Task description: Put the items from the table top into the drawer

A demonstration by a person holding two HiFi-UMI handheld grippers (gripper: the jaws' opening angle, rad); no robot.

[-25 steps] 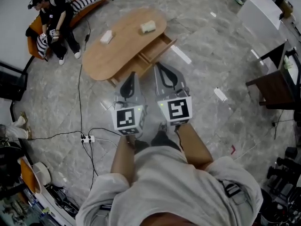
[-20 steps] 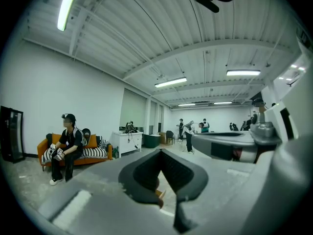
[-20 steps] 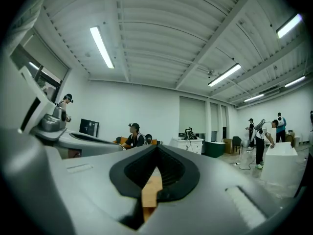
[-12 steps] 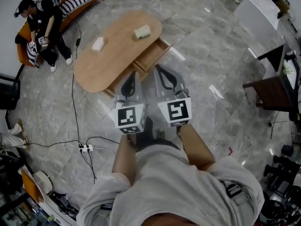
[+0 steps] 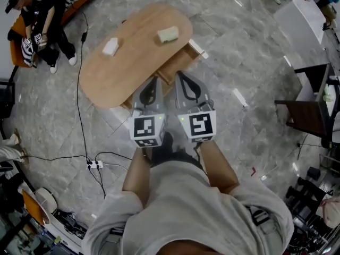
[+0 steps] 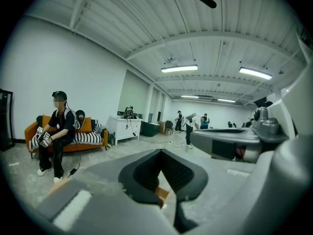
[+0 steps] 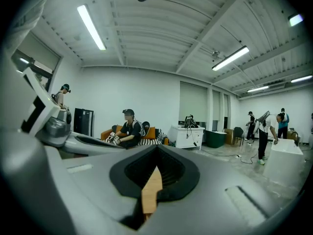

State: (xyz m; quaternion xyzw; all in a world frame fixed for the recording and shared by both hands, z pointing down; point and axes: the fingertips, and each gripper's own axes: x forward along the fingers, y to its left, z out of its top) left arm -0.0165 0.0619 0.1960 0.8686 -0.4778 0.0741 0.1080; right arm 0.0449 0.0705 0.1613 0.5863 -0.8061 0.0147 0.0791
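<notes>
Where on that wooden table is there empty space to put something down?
The wide near half of the table, this side of the white item and the yellowish item, is bare; so is the gap between them. Crowded only around those two.

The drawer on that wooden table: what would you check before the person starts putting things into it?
1. Drawer pulled out: ok.
2. Items waiting on the table: ok, a white block and a pale block, lying apart.
3. Left claw and right claw empty: ok.
4. Claws open for a grasp: not ok, both are shut.
5. Free room inside the drawer: cannot tell, the claws cover part of it.
</notes>
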